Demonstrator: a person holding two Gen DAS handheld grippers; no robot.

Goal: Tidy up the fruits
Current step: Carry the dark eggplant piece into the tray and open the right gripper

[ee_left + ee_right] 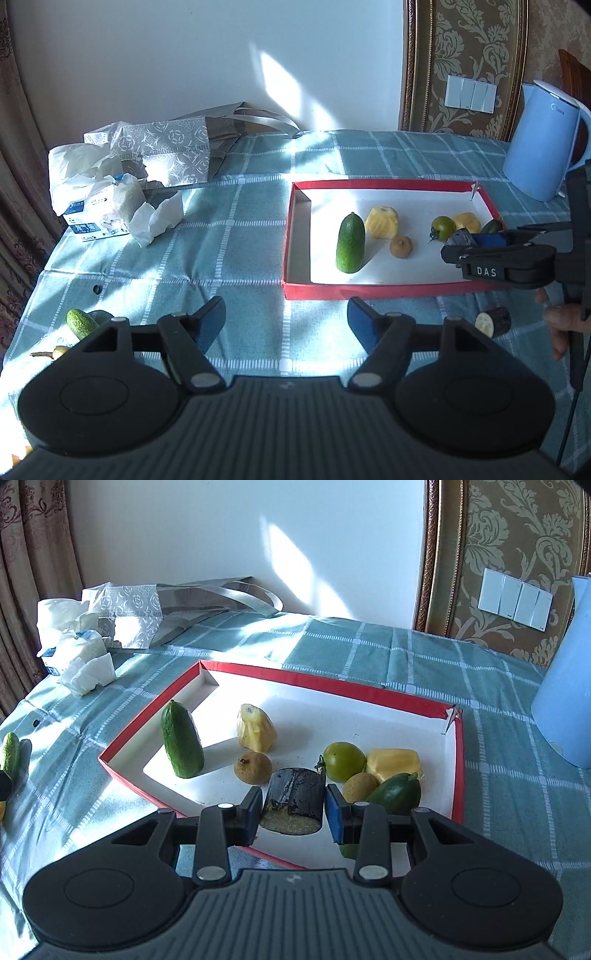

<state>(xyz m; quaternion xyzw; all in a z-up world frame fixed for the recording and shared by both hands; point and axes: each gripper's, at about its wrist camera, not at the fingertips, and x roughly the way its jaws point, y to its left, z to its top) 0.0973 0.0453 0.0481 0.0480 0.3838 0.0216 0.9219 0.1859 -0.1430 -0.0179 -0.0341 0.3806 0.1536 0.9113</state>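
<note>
Clamped between our right gripper's [291,806] blue pads, 1 dark-skinned eggplant chunk [293,799] hangs over the near edge of the red-rimmed tray [147,720], cut face towards the camera. That claw is narrow, squeezed on the chunk from both sides.

Just past it in the tray we see a green tomato [343,760], 2 small brown fruits [253,768], a dark green piece [397,792] and 2 yellow pineapple pieces [393,762], crowded towards the right corner. 1 cucumber [183,744] lies apart on the left side, where the white floor is bare.

Our left gripper [286,325] hovers over the checked tablecloth [240,240] short of the tray, jaws wide with nothing between them. Still outside the tray are a second eggplant chunk [493,321] near the right-hand corner, a small cucumber [81,323] at far left, and what looks like a banana end [51,352] beside it.

We judge the risk to lie in the drop. Released here, the round chunk could roll into the tomato or catch the tray's low wall and tip back onto the cloth. Its skin looks slick, so a slackening grip might let it slide early. Setting it down among the crowded fruit could also knock the brown ones about. A blue kettle [541,142] stands close behind the tray's far right corner, and a wide swing could clip it.
</note>
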